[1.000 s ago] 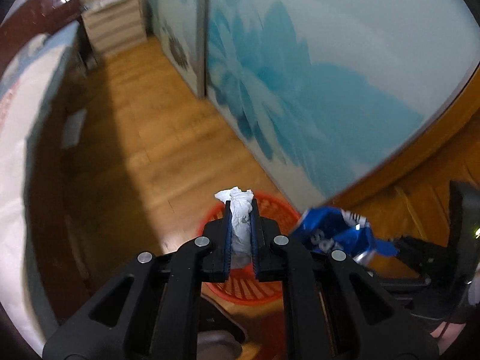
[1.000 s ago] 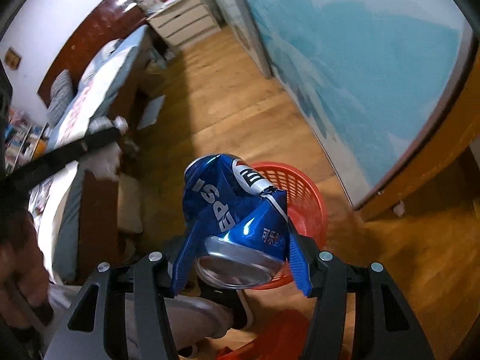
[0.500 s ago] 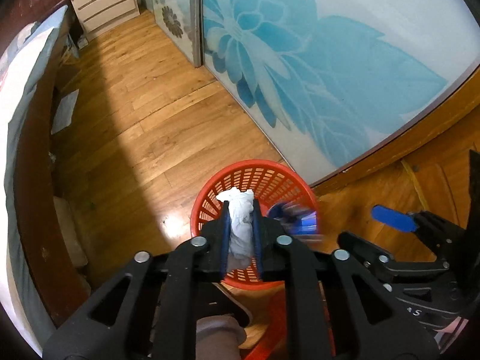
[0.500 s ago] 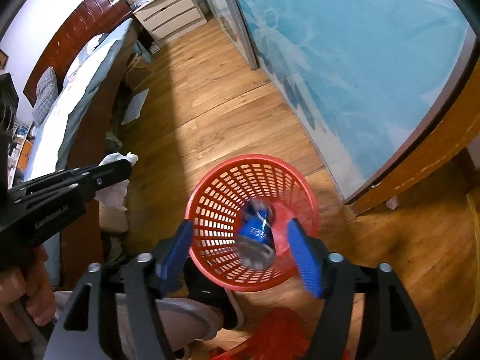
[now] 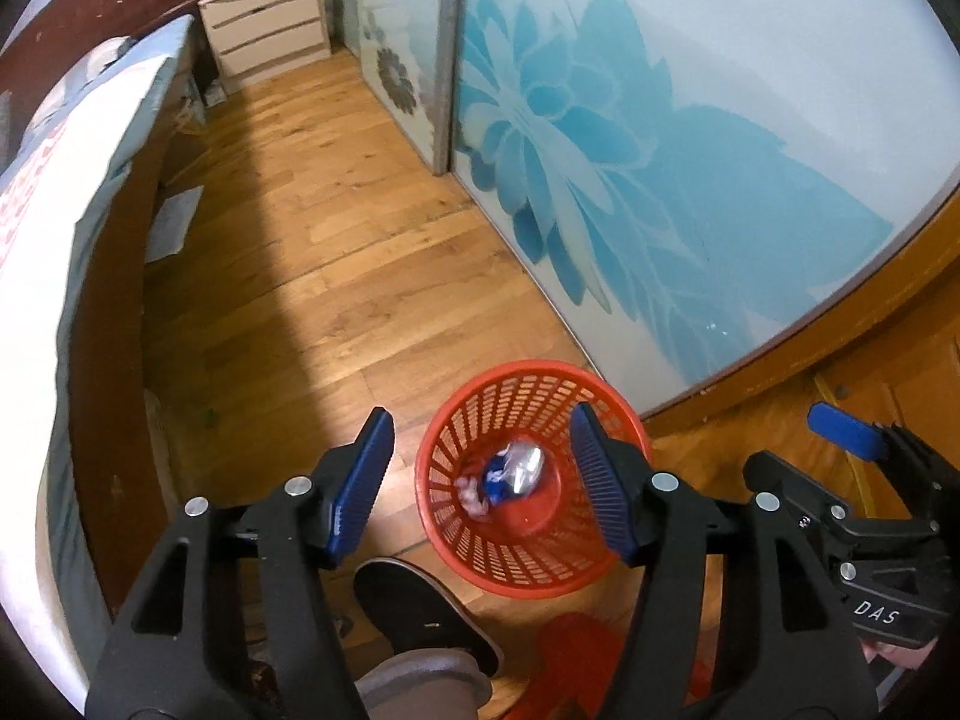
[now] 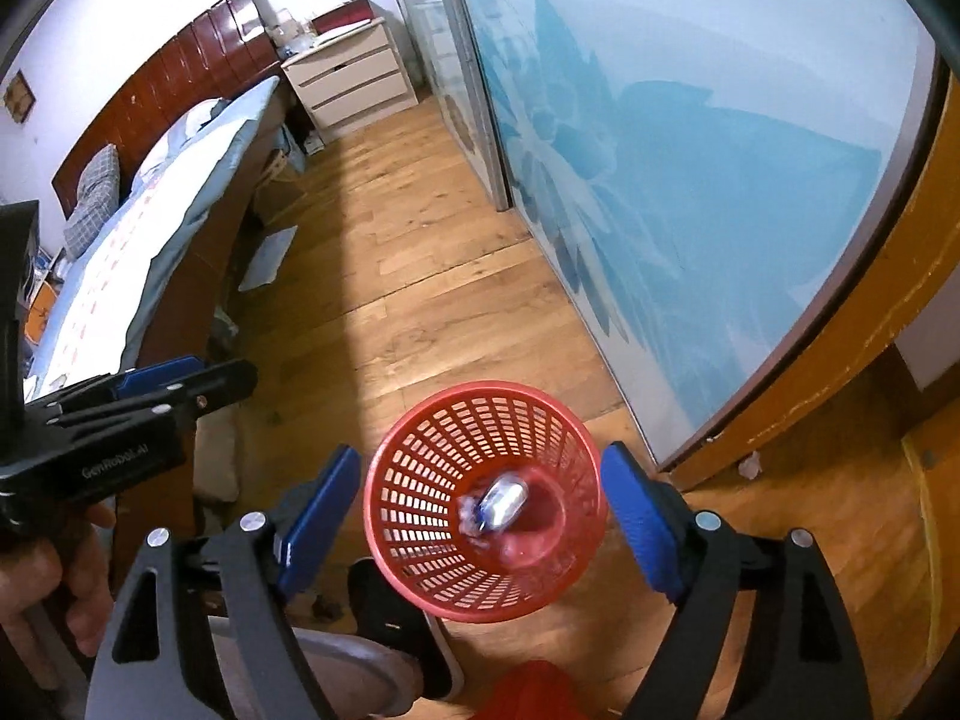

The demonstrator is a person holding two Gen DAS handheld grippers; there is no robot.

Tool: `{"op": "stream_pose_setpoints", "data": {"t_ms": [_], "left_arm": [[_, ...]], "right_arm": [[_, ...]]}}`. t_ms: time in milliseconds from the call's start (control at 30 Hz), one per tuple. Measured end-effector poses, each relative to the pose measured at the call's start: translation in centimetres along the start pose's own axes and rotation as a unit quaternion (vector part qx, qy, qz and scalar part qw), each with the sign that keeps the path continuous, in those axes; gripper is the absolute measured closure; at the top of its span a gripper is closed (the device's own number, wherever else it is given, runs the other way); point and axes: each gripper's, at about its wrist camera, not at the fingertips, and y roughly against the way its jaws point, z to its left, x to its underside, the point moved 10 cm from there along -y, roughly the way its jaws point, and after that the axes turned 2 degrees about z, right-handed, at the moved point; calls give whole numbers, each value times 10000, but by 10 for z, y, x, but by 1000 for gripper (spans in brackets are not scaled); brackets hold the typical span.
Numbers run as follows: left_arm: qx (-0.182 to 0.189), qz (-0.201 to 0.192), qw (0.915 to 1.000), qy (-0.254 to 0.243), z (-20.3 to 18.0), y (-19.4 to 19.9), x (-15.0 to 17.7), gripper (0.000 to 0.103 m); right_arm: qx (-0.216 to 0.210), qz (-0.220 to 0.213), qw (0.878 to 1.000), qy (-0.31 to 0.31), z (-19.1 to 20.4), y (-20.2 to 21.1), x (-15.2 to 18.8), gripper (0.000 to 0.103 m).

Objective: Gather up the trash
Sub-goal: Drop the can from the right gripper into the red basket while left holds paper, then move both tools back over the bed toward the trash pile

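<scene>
Left wrist view. Item: left gripper point(image 5: 480, 480), blue-padded jaws parted and opening, nothing between the pads. Below and between the jaws we log the round red plastic lattice basket point(image 5: 591, 564), standing on the wooden plank floor point(image 5: 336, 276). On its bottom lies the crushed blue and silver drink can point(image 5: 513, 471); a pale crumpled scrap, probably tissue point(image 5: 471, 492), lies beside it, too blurred to be sure. Right of the jaws: the right gripper point(image 5: 864, 456) seen side-on. Beneath the jaws: a dark shoe point(image 5: 420, 606), close to the basket. Ahead of the jaws: a blue flower-print sliding door point(image 5: 630, 168); to their left, a bed with a pale cover point(image 5: 72, 192).

Right wrist view. Item: the right gripper's jaws released and widening, holding nothing. The basket sits between and below the jaws, the can inside it. Left of the jaws: the left gripper and the hand point(image 6: 36, 576) holding it. Far ahead: a white drawer unit point(image 6: 351, 81).

Step, by our judgement: the drop is done and both grippers are free. Next we would need to find more litter; none shows here for certain. A flat pale sheet point(image 6: 267, 258) by the bed could be a candidate. The shoe and the bed frame crowd the space on the left.
</scene>
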Motion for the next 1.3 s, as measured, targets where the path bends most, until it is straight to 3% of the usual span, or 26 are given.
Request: {"op": "stream_pose_setpoints", "data": {"t_ms": [233, 367, 467, 600, 733, 867, 967, 1133, 1233, 1300], "left_arm": [[-366, -743, 9955, 462, 54, 59, -10, 41], [-807, -1365, 9816, 1064, 122, 121, -10, 40], [-1238, -1903, 9590, 1698, 190, 176, 6, 31], [-1848, -2439, 9152, 2622, 280, 238, 52, 26], [-2469, -2485, 8762, 3311, 354, 267, 109, 25], [-2774, -2232, 8557, 3755, 407, 270, 163, 25], [-2884, -1969, 8507, 3929, 437, 264, 193, 25], [-2459, -1571, 8656, 4069, 469, 242, 211, 25], [-2333, -1591, 8671, 4104, 474, 240, 218, 25], [-2339, -1607, 8690, 4054, 475, 239, 215, 25]], "right_arm": [[-523, -222, 9982, 194, 45, 19, -17, 20], [-1027, -580, 9907, 675, 112, 42, -39, 20], [-1432, -893, 9778, 1244, 181, 64, -49, 20], [-1937, -1228, 9497, 2134, 286, 90, -44, 20], [-2319, -1134, 9265, 2737, 373, 89, -27, 20], [-2487, -994, 9092, 3189, 452, 73, -7, 20], [-2565, -853, 9003, 3410, 500, 59, 4, 20], [-2581, -635, 8850, 3824, 578, 36, 18, 21], [-2552, -521, 8851, 3856, 605, 17, 21, 21], [-2502, -274, 8908, 3782, 622, -3, 27, 33]]}}
